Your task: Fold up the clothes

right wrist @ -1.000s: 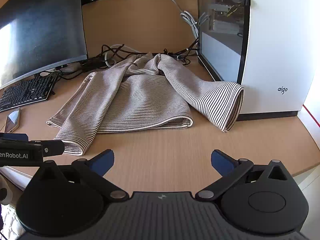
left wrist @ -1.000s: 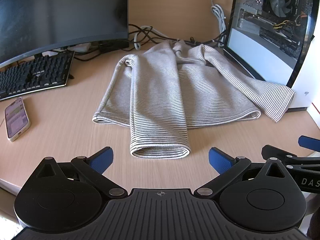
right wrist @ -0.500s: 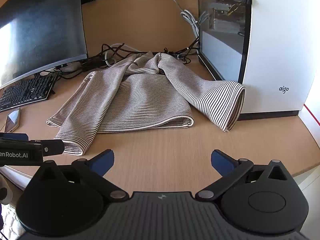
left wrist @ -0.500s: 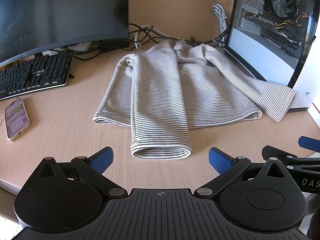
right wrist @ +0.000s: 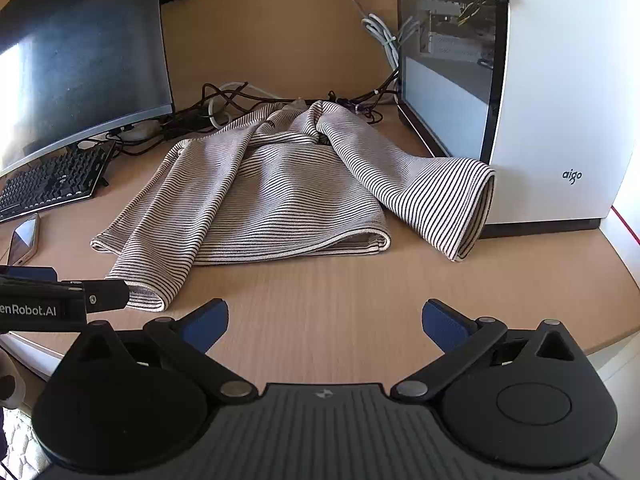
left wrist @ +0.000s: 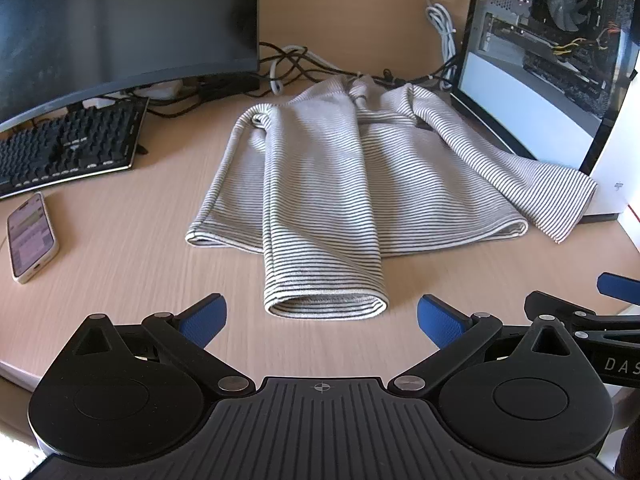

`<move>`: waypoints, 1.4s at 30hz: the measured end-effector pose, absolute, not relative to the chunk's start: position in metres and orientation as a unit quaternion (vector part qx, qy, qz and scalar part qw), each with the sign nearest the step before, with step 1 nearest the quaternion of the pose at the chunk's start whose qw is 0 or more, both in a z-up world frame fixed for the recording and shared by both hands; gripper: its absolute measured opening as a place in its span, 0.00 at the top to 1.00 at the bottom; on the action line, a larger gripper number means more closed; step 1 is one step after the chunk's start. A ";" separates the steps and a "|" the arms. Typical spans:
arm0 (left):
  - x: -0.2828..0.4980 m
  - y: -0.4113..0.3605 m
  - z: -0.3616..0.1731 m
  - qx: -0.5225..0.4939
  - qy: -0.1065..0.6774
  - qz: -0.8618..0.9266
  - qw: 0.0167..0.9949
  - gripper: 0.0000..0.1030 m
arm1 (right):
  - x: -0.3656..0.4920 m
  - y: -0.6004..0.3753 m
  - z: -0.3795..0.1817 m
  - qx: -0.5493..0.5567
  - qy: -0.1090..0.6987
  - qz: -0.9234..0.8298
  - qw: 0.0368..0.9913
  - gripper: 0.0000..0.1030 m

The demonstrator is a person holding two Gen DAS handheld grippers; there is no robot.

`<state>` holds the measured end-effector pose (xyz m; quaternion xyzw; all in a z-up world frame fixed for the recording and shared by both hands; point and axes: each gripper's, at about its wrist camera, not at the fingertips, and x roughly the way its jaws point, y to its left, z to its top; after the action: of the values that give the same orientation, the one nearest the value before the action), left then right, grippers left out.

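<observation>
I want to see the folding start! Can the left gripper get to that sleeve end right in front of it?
Probably yes. The left gripper is open, and the sleeve cuff lies flat on the desk just ahead, with only bare wood between them.

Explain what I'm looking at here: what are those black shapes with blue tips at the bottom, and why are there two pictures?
Those are two tools a person holds, one in each hand. Each has a small camera looking forward along its two blue-tipped fingers, so each picture is one tool's own view. The left hand-held gripper and the right hand-held gripper are both open and hold nothing. On the wooden desk lies a striped top, with one sleeve already folded over it, the other sleeve spread towards a white computer case. A monitor, keyboard and phone sit to the left.
</observation>
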<state>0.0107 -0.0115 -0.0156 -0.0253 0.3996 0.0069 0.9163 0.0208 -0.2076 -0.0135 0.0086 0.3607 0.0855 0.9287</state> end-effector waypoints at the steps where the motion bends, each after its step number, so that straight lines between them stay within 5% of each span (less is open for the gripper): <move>1: 0.011 -0.011 -0.016 -0.025 0.401 0.006 0.916 0.00 | 0.022 -0.207 -0.014 0.009 0.362 0.085 0.928 0.00; 25: 0.065 0.085 -0.034 -0.054 0.447 -0.091 0.888 0.00 | 0.070 -0.120 -0.017 0.042 0.396 0.014 0.917 0.00; 42: 0.218 0.043 -0.035 -0.156 0.438 -0.080 0.882 0.00 | 0.214 -0.187 -0.015 0.080 0.355 0.093 0.927 0.00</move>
<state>0.2182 0.0427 -0.0352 -0.1558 0.4383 -0.0800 0.8816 0.2141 -0.1874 -0.0150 0.0798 0.3548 0.0926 0.9269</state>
